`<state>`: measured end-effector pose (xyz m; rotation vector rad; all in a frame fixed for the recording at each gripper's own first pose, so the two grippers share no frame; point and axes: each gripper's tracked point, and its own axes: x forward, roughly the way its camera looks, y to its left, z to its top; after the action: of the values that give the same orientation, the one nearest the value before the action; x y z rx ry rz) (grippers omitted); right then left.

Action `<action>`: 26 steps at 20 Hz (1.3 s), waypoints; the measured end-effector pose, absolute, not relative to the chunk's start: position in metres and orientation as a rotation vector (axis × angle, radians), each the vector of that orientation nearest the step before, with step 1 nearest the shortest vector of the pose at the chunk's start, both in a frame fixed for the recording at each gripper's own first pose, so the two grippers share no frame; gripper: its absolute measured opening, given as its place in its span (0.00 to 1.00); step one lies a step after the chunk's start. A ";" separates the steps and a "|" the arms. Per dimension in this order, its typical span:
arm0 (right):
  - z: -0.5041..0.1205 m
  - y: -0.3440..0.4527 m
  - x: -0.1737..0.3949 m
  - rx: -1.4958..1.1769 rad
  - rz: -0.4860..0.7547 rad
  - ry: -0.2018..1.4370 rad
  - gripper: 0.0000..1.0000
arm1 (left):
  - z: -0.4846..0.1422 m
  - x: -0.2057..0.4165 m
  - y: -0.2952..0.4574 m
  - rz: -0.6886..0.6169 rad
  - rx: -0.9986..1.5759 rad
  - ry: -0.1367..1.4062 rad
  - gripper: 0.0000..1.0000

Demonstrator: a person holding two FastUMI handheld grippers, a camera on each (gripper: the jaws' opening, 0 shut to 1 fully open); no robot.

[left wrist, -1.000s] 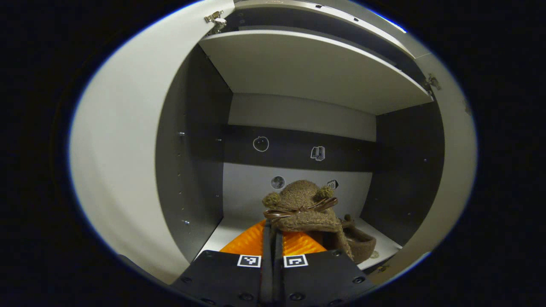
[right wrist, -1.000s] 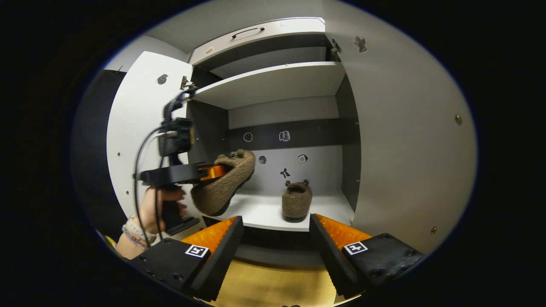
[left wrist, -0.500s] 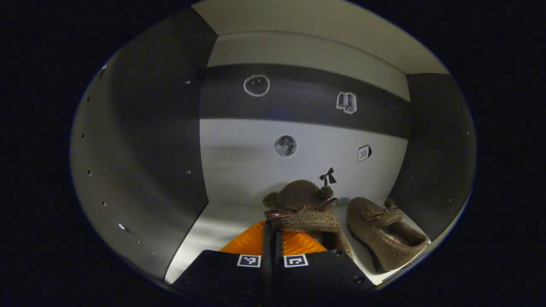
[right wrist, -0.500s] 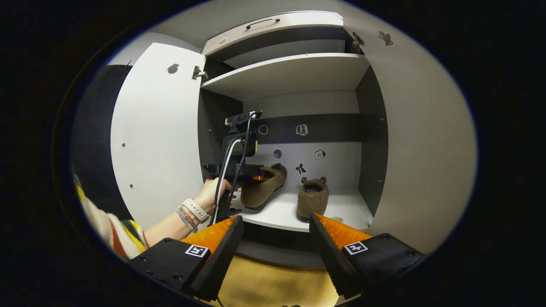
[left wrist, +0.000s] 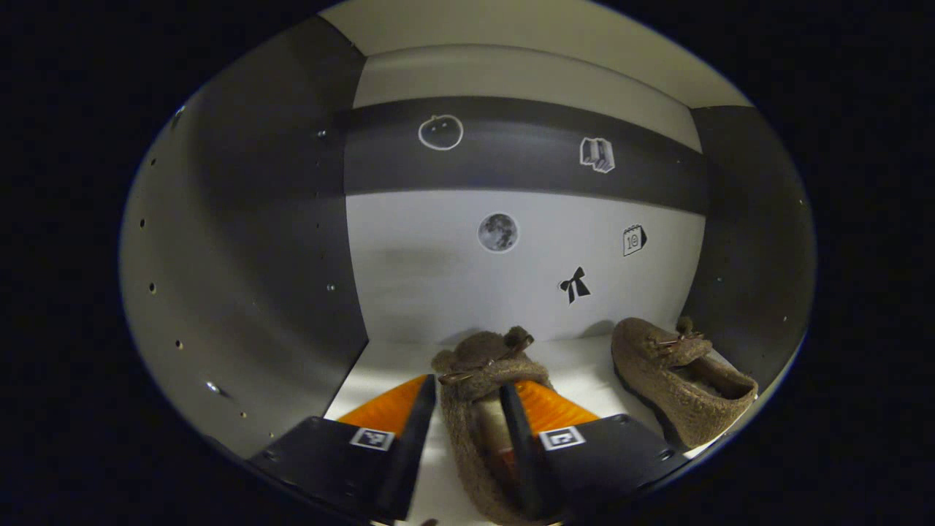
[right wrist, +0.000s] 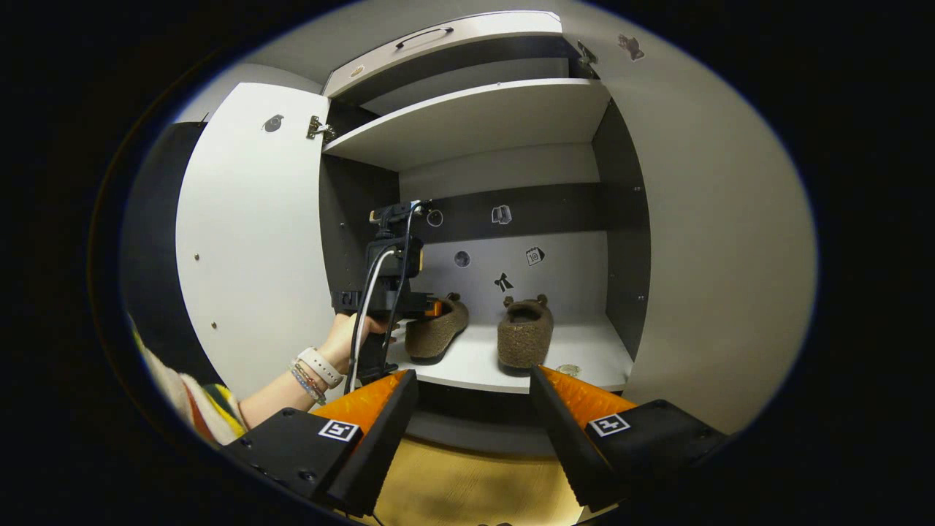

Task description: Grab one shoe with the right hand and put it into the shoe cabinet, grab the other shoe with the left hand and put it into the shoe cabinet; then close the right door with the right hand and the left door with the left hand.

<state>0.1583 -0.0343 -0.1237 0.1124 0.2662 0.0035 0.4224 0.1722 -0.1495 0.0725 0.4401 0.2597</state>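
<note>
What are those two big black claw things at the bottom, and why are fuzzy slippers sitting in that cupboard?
The claws are grippers, like big tweezers, and a person holds one in each hand. Each carries a camera looking along its own fingers. In the left gripper view, the left gripper is open, with one fuzzy brown shoe lying between its fingers on the cabinet shelf. The other shoe sits beside it. In the right gripper view, farther back, the right gripper is open and holds nothing. There you see the person's hand on the left gripper, and both white doors, the left door and the right door, standing open.
</note>
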 end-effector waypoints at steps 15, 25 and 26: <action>-0.041 -0.023 0.104 0.033 -0.063 0.119 0.98 | 0.008 0.224 0.056 -0.078 0.120 0.130 1.00; 0.031 -0.114 -0.022 -0.068 -0.307 0.021 0.98 | 0.064 0.050 0.036 -0.248 0.038 0.083 0.96; 0.031 -0.137 -0.031 -0.066 -0.356 0.027 0.98 | 0.068 0.040 0.044 -0.234 0.050 0.079 0.96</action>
<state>-0.0312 -0.1368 0.0308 -0.0659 0.0272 -0.3564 0.0403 0.0436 0.0680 0.0502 0.0790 -0.2340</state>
